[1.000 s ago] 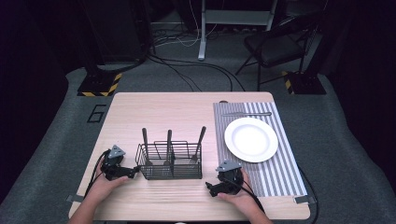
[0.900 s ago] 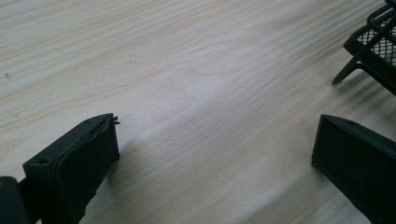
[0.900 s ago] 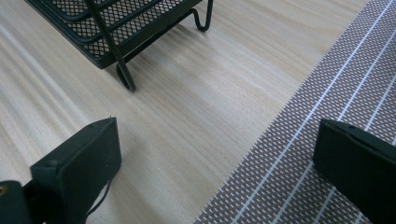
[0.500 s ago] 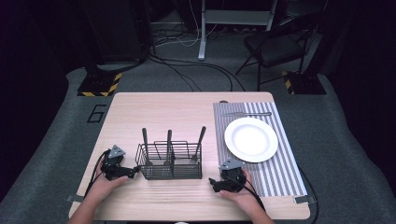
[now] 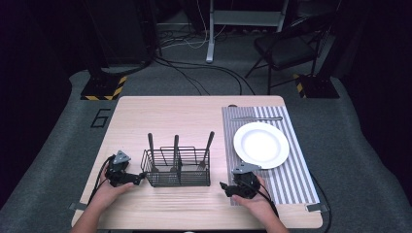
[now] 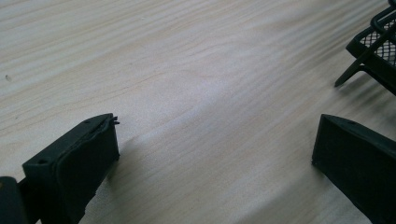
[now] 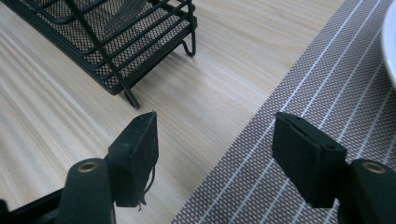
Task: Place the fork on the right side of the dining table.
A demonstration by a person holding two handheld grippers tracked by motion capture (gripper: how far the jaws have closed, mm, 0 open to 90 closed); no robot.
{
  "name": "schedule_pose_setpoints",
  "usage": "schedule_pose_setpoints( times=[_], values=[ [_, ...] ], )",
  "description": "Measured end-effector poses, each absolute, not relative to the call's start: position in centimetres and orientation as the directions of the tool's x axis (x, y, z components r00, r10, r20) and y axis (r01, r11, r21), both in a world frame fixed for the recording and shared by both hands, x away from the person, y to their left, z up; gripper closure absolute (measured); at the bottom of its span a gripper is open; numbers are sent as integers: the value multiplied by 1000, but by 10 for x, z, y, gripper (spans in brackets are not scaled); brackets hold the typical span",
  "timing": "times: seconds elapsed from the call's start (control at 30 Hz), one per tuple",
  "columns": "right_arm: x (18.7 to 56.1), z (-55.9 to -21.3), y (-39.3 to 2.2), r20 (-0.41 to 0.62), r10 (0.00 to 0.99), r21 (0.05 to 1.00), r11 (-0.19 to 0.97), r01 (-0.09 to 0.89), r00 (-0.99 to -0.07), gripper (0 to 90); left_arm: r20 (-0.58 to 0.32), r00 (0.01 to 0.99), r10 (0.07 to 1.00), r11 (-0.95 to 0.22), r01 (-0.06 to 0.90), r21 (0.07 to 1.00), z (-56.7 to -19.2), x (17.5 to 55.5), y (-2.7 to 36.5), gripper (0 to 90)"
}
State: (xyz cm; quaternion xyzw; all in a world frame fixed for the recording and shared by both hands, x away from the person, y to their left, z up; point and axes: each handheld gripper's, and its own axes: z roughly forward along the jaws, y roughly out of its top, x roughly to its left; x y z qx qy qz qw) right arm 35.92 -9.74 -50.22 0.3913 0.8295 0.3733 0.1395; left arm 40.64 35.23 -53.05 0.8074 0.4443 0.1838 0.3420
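Centre of the pale wood surface sits a black wire-mesh basket, low and rectangular, on small bent wire feet, split into compartments by upright wire dividers. Three pieces of cutlery stand upright in it with their dark handles poking well above the rim; up close in the right gripper view, fork tines show through the mesh. The left tool lies low just beside the basket's left end, jaws spread wide with bare wood between them, gripping nothing. The right tool rests near the basket's right front corner at the edge of the striped placemat; its jaws have just been closing, yet stand apart over wood and mat with nothing between them. A white plate sits on the mat.
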Motion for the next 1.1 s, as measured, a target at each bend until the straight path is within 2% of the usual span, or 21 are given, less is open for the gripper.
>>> schedule_pose_setpoints(
  times=[0.47,0.83,1.1],
  values=[
    [365,-489,-108,80,767,743,380,551,-637,351,-12,541,841,-368,588,721,-531,407,352,1],
    [376,-459,-111,109,753,770,349,535,-649,436,-6,548,837,-380,587,715,-530,408,353,2],
    [387,-441,-108,109,743,770,356,529,-660,463,-10,546,838,-376,589,715,-531,408,353,2]
  ],
)
